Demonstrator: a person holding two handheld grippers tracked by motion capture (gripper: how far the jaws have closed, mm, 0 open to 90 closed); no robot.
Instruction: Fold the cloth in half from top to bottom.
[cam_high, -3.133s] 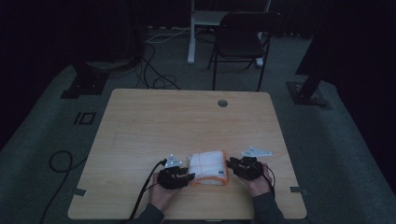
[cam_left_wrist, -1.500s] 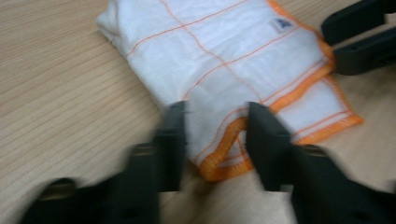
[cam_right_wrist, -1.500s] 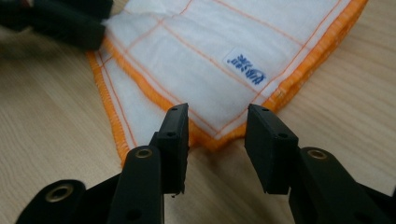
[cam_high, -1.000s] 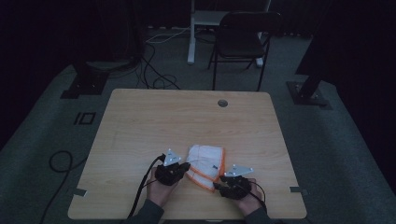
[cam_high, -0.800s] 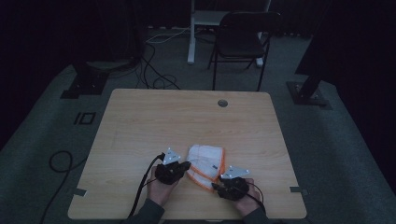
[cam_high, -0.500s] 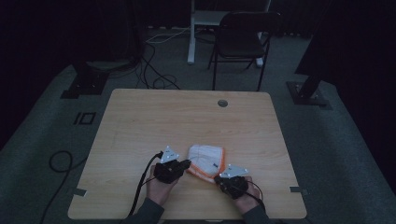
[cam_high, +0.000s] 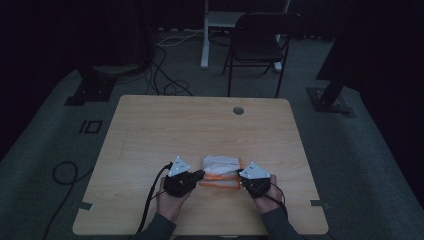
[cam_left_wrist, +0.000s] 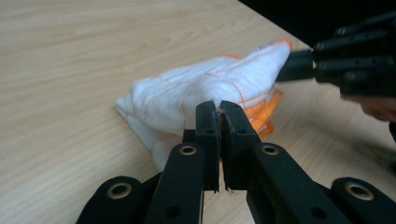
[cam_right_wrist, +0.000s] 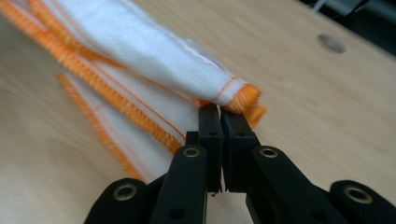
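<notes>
Meanwhile, a folded white cloth with orange-stitched edges (cam_high: 220, 171) lies on the near part of a light wooden table (cam_high: 200, 125), between two hand-held grippers. From the person's left, the left gripper (cam_left_wrist: 219, 108) has its jaws pinched tight on a bunched fold of the cloth. At the opposite end, the right gripper (cam_right_wrist: 219, 113) has its jaws clamped on the cloth's orange-hemmed corner, beside a round cable hole (cam_right_wrist: 331, 42) in the tabletop.

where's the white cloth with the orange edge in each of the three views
High view: cloth low centre, between the two grippers.
Left gripper view: centre, its fabric pinched in the closed jaws.
Right gripper view: upper left to centre, orange-stitched corner at the jaw tips.
Shared landmark: the round hole in the table.
</notes>
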